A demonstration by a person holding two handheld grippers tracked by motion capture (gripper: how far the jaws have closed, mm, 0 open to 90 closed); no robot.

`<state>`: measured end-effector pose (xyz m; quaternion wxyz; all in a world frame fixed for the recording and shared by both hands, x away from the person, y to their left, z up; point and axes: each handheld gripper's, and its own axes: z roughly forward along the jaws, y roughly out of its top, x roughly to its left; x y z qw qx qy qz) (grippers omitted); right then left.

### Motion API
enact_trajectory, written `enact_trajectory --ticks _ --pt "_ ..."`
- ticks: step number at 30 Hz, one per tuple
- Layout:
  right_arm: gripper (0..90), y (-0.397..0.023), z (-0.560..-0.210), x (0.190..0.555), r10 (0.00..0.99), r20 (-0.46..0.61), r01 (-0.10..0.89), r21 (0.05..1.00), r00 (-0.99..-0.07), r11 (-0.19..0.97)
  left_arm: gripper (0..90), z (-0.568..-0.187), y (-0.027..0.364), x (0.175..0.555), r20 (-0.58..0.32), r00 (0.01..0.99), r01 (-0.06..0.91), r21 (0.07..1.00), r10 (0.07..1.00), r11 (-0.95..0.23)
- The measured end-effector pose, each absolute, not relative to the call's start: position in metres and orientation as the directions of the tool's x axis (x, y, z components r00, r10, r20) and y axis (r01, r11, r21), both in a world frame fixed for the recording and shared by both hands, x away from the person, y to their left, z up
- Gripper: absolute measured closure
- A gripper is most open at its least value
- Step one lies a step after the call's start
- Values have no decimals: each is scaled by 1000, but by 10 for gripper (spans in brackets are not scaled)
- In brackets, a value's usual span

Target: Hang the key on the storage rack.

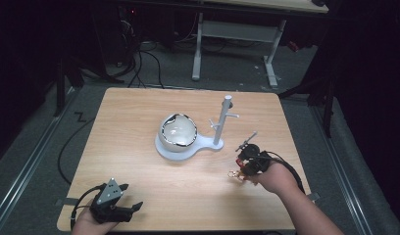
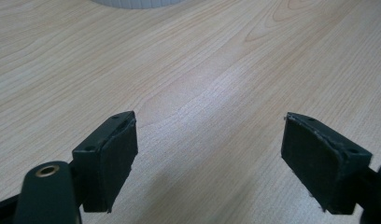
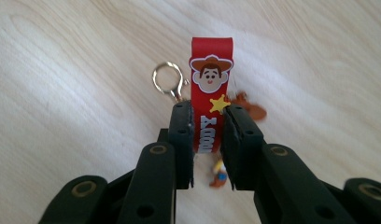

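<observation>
Grippers first, going l. to r. Our left gripper (image 1: 120, 202) sits at the near-left corner of the light wooden table (image 1: 139, 112), jaws wide apart w/ nothing between them; in the left gripper view (image 2: 209, 158) we see bare wood grain between the two black pads.

Mid-table we have a white plastic stand (image 1: 186, 147) w/ a round base, a white bowl-like dish (image 1: 178, 131) w/ a dark rim on its left part, and a white upright post w/ short side pegs (image 1: 222, 122) on its right part.

Right of that, near the front-right of the table, our right gripper (image 1: 239, 169) is clamped on a red rubber strap keychain w/ a cowboy face and yellow star (image 3: 211, 93). In the right gripper view the jaws pinch the strap's lower part; its gold metal ring clasp (image 3: 170, 83) and small brown charms hang beside it, just above the table.

We judge the pick-up step done and the carry in hand. Next move prob. calls for lifting the keychain toward the post and hooking the ring or strap loop over a peg, which needs the ring kept free and lined up w/ the peg tip. Left gripper can stay parked.
</observation>
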<state>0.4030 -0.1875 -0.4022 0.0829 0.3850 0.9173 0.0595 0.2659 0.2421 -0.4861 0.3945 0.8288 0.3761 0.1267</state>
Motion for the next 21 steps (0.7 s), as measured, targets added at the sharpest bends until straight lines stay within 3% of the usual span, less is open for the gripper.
enact_trajectory --ticks 8,16,21 --pt "742 -231 -413 375 771 -72 746 212 -632 632 193 -488 239 267 -87 689 526 743 720 -414" --pt "588 -271 -424 356 814 -48 800 159 -579 579 193 -490 236 269 -88 693 529 736 716 -422" --pt "578 -276 -415 353 819 -61 804 162 -570 572 193 -490 235 271 -87 697 528 734 712 -427"
